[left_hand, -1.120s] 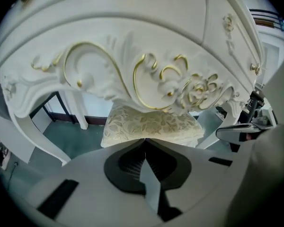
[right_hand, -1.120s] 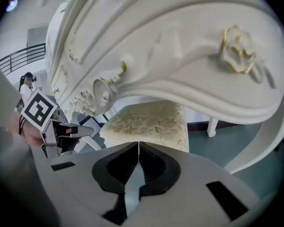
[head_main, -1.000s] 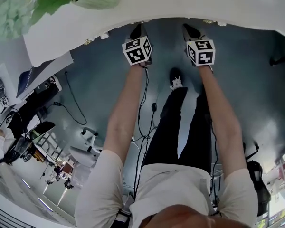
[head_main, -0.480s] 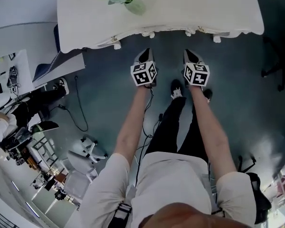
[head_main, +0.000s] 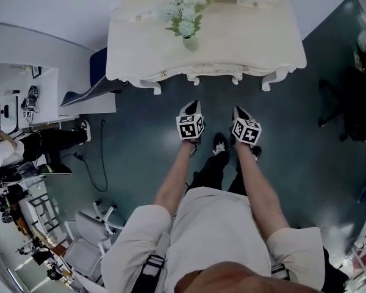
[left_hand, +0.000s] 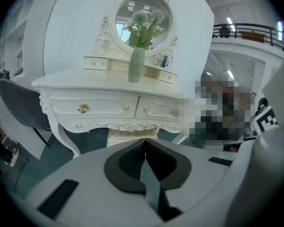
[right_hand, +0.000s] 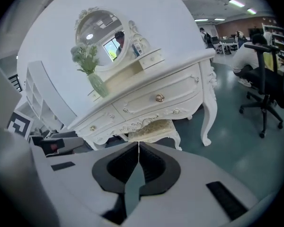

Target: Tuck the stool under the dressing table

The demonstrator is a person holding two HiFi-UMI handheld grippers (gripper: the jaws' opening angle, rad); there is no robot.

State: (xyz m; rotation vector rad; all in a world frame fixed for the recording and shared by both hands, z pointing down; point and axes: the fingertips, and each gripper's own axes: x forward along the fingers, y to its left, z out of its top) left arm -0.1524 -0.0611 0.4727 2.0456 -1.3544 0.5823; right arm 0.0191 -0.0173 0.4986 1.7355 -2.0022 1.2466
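My left claw (left_hand: 145,141) and right claw (right_hand: 138,144) are both clenched on nothing, pads pressed together. Ahead of them, well apart, the stool (right_hand: 154,129) sits under the counter (right_hand: 151,96). It is cream and carved, with a cushioned seat, and only its front edge shows. I judge the tuck done.

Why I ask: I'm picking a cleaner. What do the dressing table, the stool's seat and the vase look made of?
The dressing table looks like carved wood painted cream, with a soft sheen, though moulded trim is possible. The stool seat looks like padded fabric, matt and finely textured. The vase is pale green and ribbed: glass or glazed ceramic, I cannot tell.
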